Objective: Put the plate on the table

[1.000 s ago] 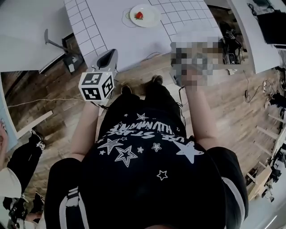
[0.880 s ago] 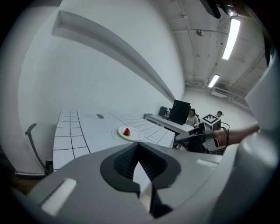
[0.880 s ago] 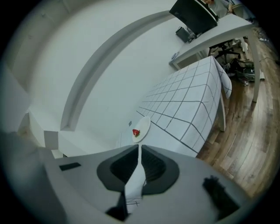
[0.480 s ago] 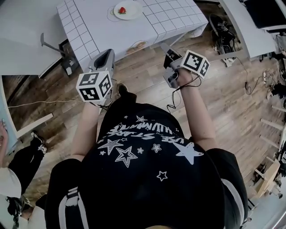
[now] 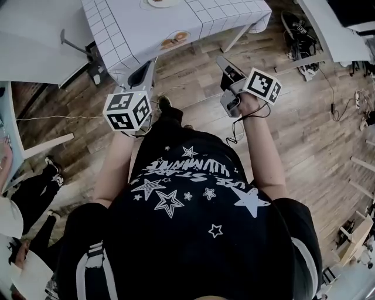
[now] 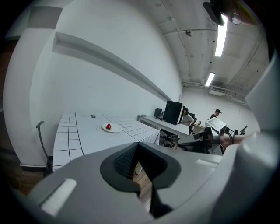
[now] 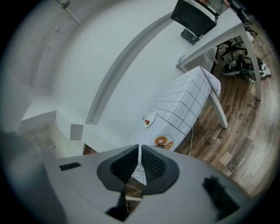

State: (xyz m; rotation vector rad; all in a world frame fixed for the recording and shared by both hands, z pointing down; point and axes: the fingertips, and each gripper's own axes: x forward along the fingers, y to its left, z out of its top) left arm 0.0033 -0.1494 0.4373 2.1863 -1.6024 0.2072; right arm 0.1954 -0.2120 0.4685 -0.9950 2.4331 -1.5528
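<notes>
The white plate (image 6: 112, 127) with a small red piece of food on it rests on the table with the white gridded cloth (image 6: 78, 135). In the head view only the plate's near rim (image 5: 161, 2) shows, at the top edge above the table (image 5: 140, 29). The right gripper view has the plate (image 7: 149, 121) far off on the table (image 7: 183, 105). My left gripper (image 5: 146, 69) and right gripper (image 5: 221, 60) hang over the wooden floor, short of the table. The left gripper (image 6: 138, 146) is shut and empty. The right gripper (image 7: 140, 151) has its pads all but together, nothing between them.
A doughnut picture (image 5: 176, 38) marks the cloth's hanging front. A second white desk (image 5: 328, 23) stands at the right, with cables and shoes on the floor below. A grey stand (image 5: 76, 44) is left of the table. People sit at far desks (image 6: 188, 116).
The table and plate have slid towards the top of the head view, so I am farther from them. Both grippers stay raised and empty; the right one was hidden a second ago.
</notes>
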